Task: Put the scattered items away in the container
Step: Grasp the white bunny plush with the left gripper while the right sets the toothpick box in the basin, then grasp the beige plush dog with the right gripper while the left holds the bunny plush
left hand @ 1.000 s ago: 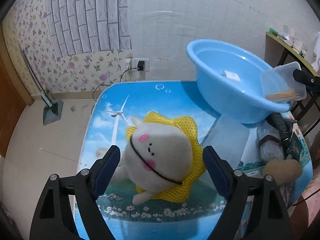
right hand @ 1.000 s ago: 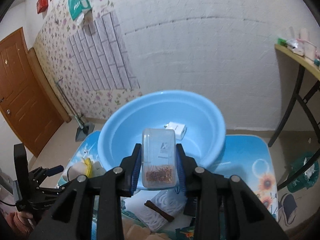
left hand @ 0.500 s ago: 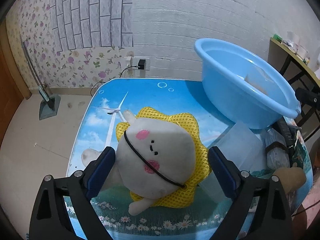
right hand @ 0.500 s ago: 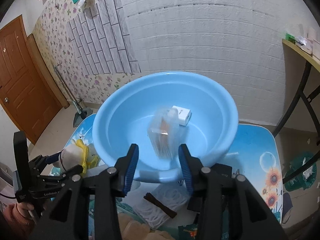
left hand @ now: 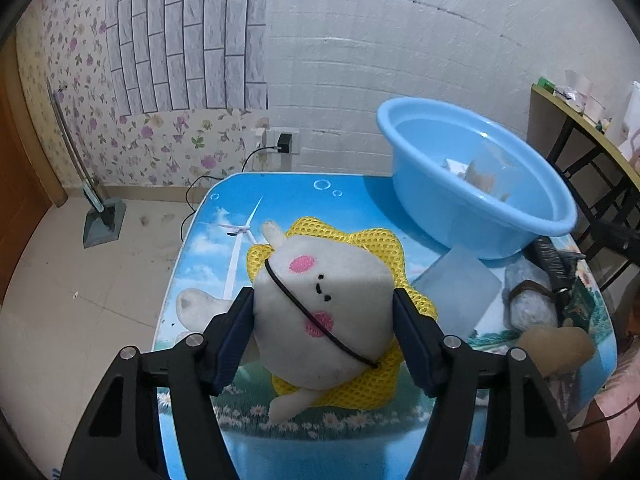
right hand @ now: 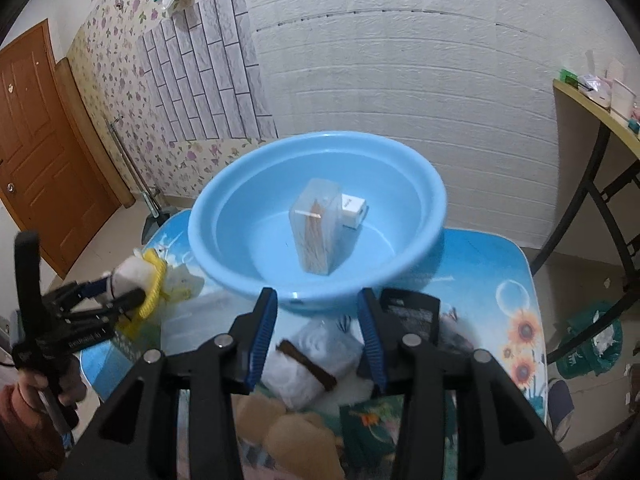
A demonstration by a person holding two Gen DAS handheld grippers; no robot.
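A: In the left wrist view, what is the left gripper [left hand: 323, 322] doing?

B: Its two blue-padded jaws are pressed against the sides of the plush toy [left hand: 320, 320], a white round face with pink cheeks and a yellow mesh collar, at the centre of the frame. The toy lies on the table [left hand: 280, 208], whose top carries a printed sky and windmill.

A: And the container?

B: The blue basin [left hand: 480, 216] stands on the table in the upper right of the frame. A clear box and a small white item show inside it, blurred. Below it, in the right part of the frame, lie a translucent lid [left hand: 460, 288], a grey bundle [left hand: 528, 300] and a tan plush piece [left hand: 556, 348].

A: Now the right wrist view.

B: The right gripper [right hand: 317, 334] sits at lower centre with its jaws spread apart and nothing between them. Above it, at the centre of the frame, the basin [right hand: 240, 264] holds a clear plastic box [right hand: 318, 232] of thin brown sticks, tilted, with a small white box [right hand: 353, 210] just behind it, touching.

A: Is the toy visible there?

B: Yes, at the left edge, the plush toy [right hand: 132, 276] is clamped in the left gripper [right hand: 120, 294], beside the basin's rim. A black rectangular item [right hand: 412, 314] lies just beside the right jaw.
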